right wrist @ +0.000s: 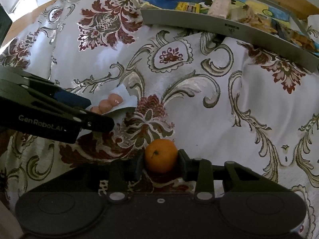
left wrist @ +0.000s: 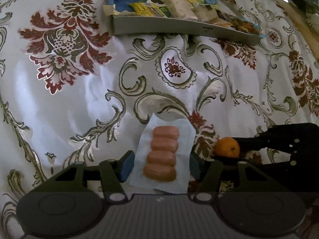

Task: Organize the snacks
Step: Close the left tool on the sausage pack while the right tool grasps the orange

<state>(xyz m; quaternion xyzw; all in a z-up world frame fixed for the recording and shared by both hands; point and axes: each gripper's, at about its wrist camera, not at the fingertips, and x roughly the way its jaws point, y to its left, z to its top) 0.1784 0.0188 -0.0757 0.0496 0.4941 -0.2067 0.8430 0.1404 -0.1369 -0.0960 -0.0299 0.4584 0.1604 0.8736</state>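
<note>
In the left wrist view, the left hand-held gripper (left wrist: 160, 164) is clamped on a clear packet of four small sausages (left wrist: 162, 153), one blue pad pressing each side of the wrapper. The packet stands up between the fingers above a white cloth with red and green floral patterns (left wrist: 79, 91). Far ahead lies a shallow grey tray (left wrist: 179, 27) holding wrapped snacks: a yellow packet (left wrist: 147, 10), a pale bar (left wrist: 179, 5) and some darker crinkled wrappers at its right end. Low on the right, the right hand-held gripper (left wrist: 235, 151) reaches in, black, with an orange (left wrist: 227, 147) at its tip.

In the right wrist view, the right hand-held gripper (right wrist: 161, 162) is closed on the orange (right wrist: 161, 155), a finger touching each side, stem end facing the camera. The orange sits just above the patterned cloth (right wrist: 219, 109). To the left, the left hand-held gripper (right wrist: 95, 113), marked "GenRobot.AI", holds the sausage packet (right wrist: 111, 103), which is near the orange but apart from it. The grey tray (right wrist: 219, 24) curves across the top right, well away from both grippers, with the snack wrappers inside it
</note>
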